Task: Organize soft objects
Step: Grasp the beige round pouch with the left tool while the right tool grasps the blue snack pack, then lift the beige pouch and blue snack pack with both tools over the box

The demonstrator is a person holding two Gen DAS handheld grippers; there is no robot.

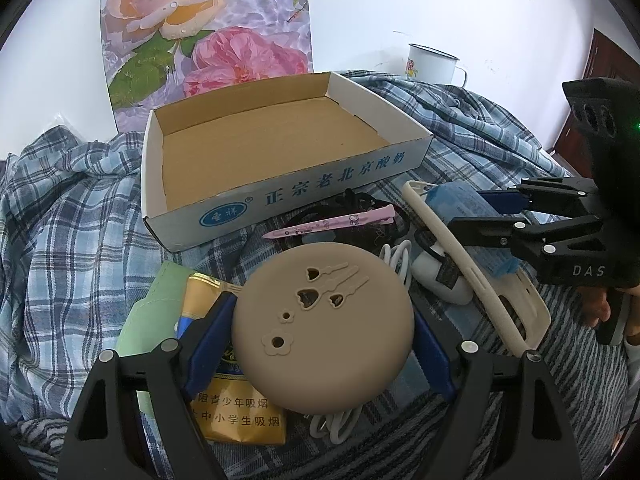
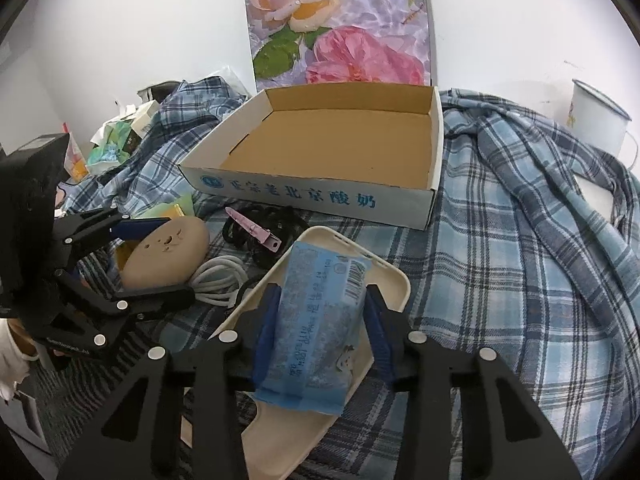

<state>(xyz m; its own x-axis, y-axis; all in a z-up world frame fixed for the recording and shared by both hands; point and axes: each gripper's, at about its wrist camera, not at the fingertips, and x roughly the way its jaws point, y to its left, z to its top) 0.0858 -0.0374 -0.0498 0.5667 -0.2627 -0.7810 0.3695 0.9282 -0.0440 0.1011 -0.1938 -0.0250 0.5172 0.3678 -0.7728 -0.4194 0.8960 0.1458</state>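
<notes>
Left gripper (image 1: 322,340): clenched on the tan round pad (image 1: 324,320), blue fingers (image 1: 210,338) pressing both its sides; the fingertips are hidden behind the pad.
Tan round pad: at 6 o'clock from the cardboard box (image 1: 276,156), covering most of a gold packet (image 1: 236,420) whose print is partly hidden.
Right gripper (image 2: 320,320): grasping the blue wrapped pack (image 2: 316,328) between its fingers, over the cream phone case (image 2: 384,280); the pack hides the case's middle.
Cardboard box: open, on the plaid cloth (image 2: 520,280), at 12 o'clock from both grippers.
Clutter: pink hair clip (image 1: 332,222) on black items too tangled to identify; white cable (image 2: 218,276) partly under the pad.
Enamel mug (image 2: 596,120): at 2 o'clock, cut by the frame edge.
Flower poster (image 1: 208,28): behind the box, its top cropped.
</notes>
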